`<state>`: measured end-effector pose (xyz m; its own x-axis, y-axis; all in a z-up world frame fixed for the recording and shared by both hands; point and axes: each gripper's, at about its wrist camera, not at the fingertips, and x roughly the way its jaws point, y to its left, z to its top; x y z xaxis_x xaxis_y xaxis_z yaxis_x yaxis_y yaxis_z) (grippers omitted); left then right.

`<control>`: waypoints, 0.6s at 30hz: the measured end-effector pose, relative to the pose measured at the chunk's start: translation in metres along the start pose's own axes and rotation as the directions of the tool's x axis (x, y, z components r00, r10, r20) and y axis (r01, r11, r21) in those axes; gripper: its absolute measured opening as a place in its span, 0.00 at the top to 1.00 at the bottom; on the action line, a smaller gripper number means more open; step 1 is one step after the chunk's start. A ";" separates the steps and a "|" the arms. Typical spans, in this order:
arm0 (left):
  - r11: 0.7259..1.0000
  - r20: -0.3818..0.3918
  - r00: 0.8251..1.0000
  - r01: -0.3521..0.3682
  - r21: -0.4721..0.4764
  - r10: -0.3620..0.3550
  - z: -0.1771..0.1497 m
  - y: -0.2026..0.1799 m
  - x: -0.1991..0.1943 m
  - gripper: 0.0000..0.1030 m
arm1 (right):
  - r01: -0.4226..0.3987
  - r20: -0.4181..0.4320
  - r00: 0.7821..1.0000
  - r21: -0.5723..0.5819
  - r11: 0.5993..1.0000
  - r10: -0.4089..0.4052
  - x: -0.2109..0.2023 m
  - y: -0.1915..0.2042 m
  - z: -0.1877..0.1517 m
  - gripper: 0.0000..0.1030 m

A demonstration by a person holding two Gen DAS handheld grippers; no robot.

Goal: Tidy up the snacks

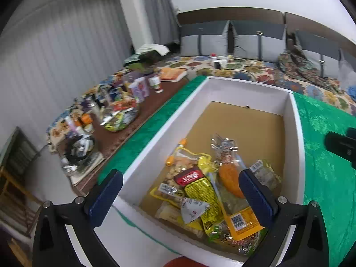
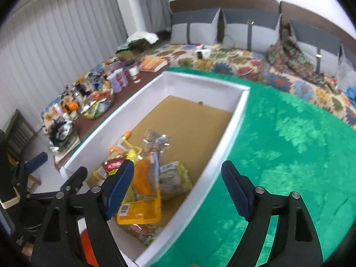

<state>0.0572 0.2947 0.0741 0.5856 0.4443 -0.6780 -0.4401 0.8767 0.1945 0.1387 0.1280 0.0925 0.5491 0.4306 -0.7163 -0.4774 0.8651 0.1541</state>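
Note:
A white box [image 1: 169,131] with a brown cardboard floor sits on a green cloth [image 1: 329,178]. Several snack packets lie at its near end: a yellow packet [image 1: 203,193], an orange-filled clear bag [image 1: 230,180], a clear wrapper [image 1: 223,146]. My left gripper [image 1: 181,198] is open and empty above the box's near end. In the right wrist view the box [image 2: 231,133] and snacks [image 2: 144,178] show too. My right gripper [image 2: 176,189] is open and empty over the box's right wall. The left gripper's finger [image 2: 37,159] shows at far left.
A brown mat [image 1: 142,115] left of the box holds bottles, jars [image 1: 140,87] and a bowl of snacks [image 1: 120,116]. A book [image 1: 172,74] lies behind them. A floral bedspread [image 2: 278,77] and grey pillows [image 2: 249,29] are at the back.

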 end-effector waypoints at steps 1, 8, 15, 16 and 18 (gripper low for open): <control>1.000 -0.011 1.000 -0.001 -0.008 0.000 0.001 0.000 -0.002 0.00 | 0.027 0.002 1.000 -0.009 1.000 -0.027 -0.004 0.000 0.000 0.19; 0.989 -0.072 0.990 0.113 -0.099 -0.120 0.000 0.016 -0.006 0.00 | 0.074 -0.001 0.997 -0.033 0.997 -0.074 -0.011 0.012 -0.002 0.19; 0.990 -0.044 0.993 0.102 -0.098 -0.106 -0.002 0.026 -0.013 0.00 | 0.070 0.011 0.998 -0.076 0.995 -0.069 -0.009 0.028 -0.004 0.19; 0.990 -0.043 0.993 0.101 -0.098 -0.106 -0.002 0.026 -0.013 0.00 | 0.074 0.012 0.997 -0.081 0.994 -0.073 -0.008 0.030 -0.005 0.19; 0.990 -0.040 0.994 0.102 -0.101 -0.107 -0.002 0.027 -0.013 0.00 | 0.075 0.009 0.997 -0.084 0.994 -0.074 -0.006 0.032 -0.005 0.19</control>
<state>0.0361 0.3124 0.0867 0.6017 0.3406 -0.7225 -0.4441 0.8945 0.0518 0.1167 0.1521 0.0980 0.5892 0.3674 -0.7196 -0.4910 0.8701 0.0422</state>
